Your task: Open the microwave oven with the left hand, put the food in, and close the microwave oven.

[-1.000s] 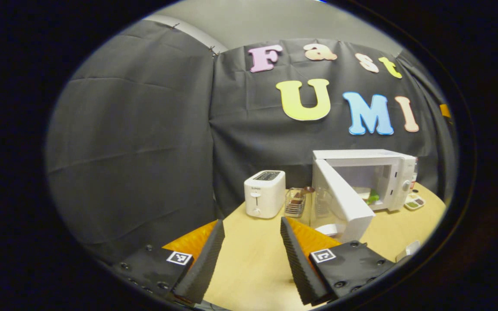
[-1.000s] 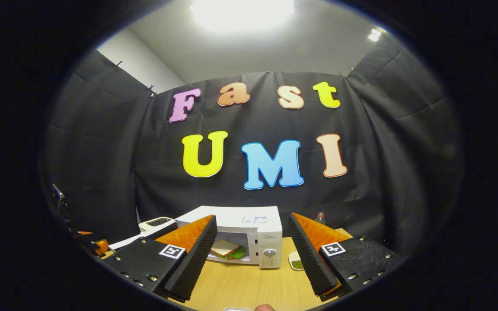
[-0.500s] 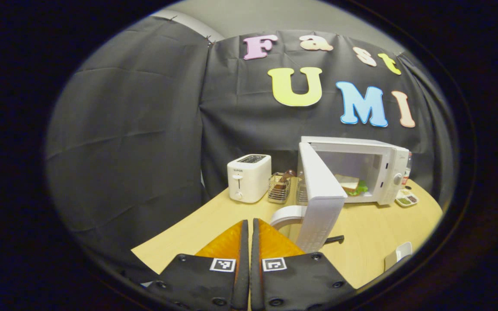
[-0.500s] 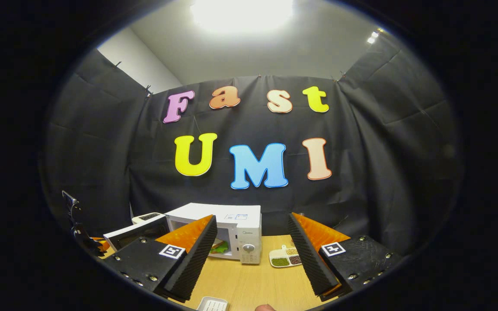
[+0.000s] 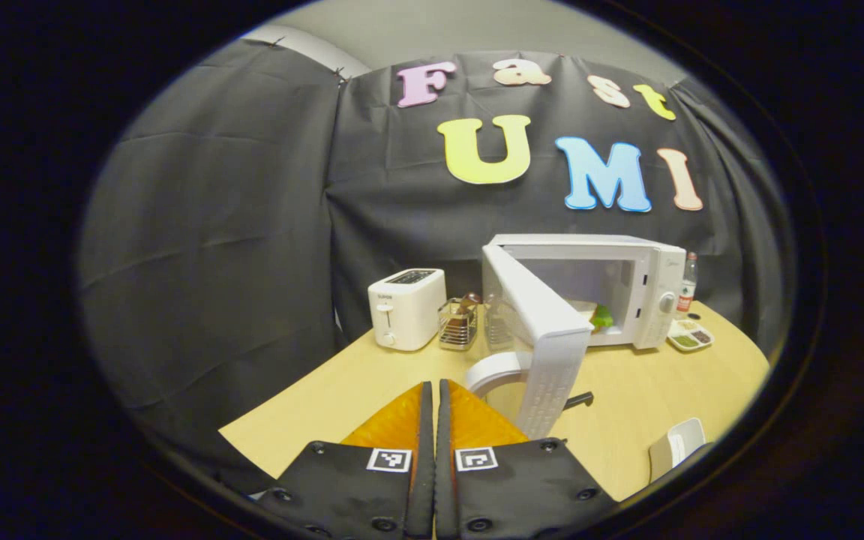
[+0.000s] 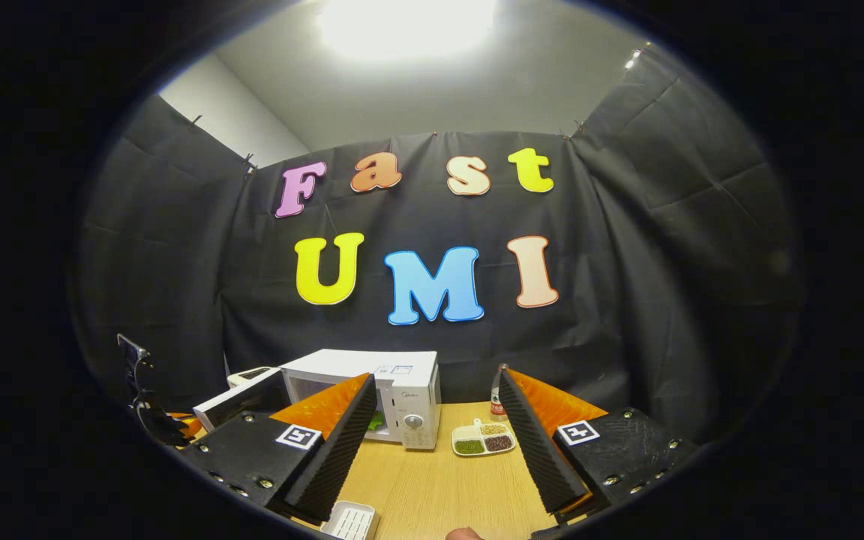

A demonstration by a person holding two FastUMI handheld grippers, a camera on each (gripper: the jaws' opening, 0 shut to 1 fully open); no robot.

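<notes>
Door (image 5: 544,341) nearer closed fingers (image 5: 423,420)

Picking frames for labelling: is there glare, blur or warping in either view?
Right gripper view: ceiling light blown out to white glare; microwave sharp. Left gripper view: evenly lit, no glare; fisheye bows the table edge; sandwich small and soft behind the door.

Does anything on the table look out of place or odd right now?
Only the microwave: its door hangs open with the sandwich already inside. Nothing looks spilled, tipped or damaged.
</notes>
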